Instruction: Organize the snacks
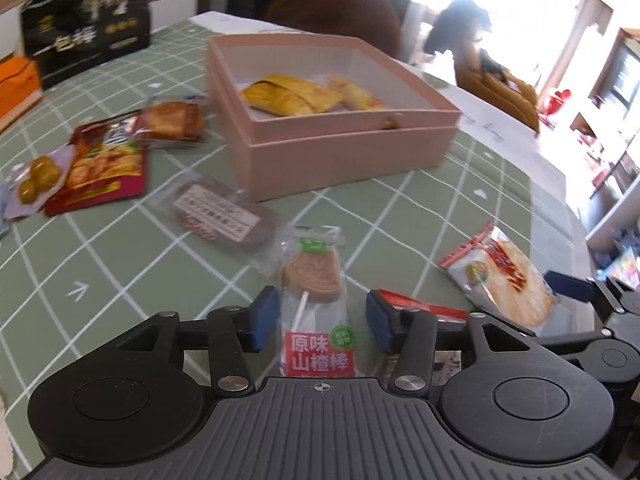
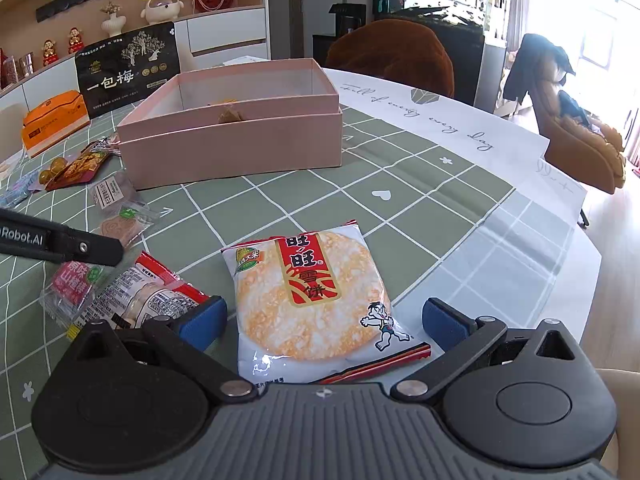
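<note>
A hawthorn lollipop packet (image 1: 316,280) with a red label lies flat on the green checked tablecloth. It sits between the blue pads of my left gripper (image 1: 321,300), which is open and clear of the wrapper on both sides. A round rice cracker packet (image 2: 308,300) lies between the fingers of my right gripper (image 2: 324,308), also open and not pressing on it. Beyond them stands the open pink box (image 1: 340,152) with yellow snack packets (image 1: 292,96) inside. A second cracker packet (image 2: 148,300) lies face down between the two grippers.
Left of the box lie a brown cake packet (image 1: 224,216), a red packet (image 1: 108,164), a bread packet (image 1: 174,120) and green-yellow sweets (image 1: 36,180). A black plum bag (image 2: 128,68) and an orange box (image 2: 56,120) stand at the back left. A brown chair (image 2: 392,56) stands behind the table.
</note>
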Demonstrator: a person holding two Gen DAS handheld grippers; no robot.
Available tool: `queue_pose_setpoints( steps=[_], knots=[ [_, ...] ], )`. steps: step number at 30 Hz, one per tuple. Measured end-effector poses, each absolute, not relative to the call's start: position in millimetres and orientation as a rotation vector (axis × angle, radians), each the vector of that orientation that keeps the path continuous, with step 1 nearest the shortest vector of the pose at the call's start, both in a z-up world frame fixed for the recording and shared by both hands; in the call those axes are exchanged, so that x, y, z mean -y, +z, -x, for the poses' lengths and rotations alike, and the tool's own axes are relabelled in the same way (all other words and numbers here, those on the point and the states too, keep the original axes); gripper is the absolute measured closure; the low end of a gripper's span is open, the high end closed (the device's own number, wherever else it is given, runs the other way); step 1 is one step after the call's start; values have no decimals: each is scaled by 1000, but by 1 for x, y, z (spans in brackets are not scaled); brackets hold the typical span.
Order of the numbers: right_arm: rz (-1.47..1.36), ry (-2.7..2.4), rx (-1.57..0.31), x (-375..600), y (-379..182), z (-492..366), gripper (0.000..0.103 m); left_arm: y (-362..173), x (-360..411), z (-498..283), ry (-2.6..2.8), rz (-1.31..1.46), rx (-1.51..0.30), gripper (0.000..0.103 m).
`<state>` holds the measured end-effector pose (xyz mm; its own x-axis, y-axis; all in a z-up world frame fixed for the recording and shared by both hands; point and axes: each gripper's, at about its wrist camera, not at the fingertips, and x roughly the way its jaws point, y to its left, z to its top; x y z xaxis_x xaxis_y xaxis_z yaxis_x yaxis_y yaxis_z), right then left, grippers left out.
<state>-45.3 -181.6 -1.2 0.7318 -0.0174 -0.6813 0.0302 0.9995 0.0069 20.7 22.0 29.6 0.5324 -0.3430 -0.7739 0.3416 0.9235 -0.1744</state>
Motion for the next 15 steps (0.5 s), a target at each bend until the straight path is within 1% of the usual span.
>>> queue_pose_setpoints(
  steps=[5, 7, 8, 10, 12, 13, 14, 15],
  knots=[
    [-19, -26, -747, 181, -1, 47, 0, 28, -17, -20, -417, -5, -904, 49],
    [-19, -27, -744, 181, -1, 48, 0, 27, -19, -16, -415, 9, -895, 53],
    [-19, -27, -743, 181, -1, 49, 0, 27, -20, -15, -404, 9, -889, 58],
    [-19, -25, -743, 181, -1, 49, 0, 27, -24, -13, -400, 25, -889, 61],
    [-18, -23, -743, 181, -1, 50, 0, 27, -32, -11, -408, 66, -903, 67],
    [-15, -21, -747, 181, -1, 49, 0, 27, -36, -9, -405, 80, -907, 76],
    [-13, -15, -757, 182, 0, 48, 0, 27, -40, -6, -400, 90, -913, 79],
    [-11, -6, -779, 182, 2, 45, 0, 27, -45, -3, -398, 111, -919, 81]
  ],
)
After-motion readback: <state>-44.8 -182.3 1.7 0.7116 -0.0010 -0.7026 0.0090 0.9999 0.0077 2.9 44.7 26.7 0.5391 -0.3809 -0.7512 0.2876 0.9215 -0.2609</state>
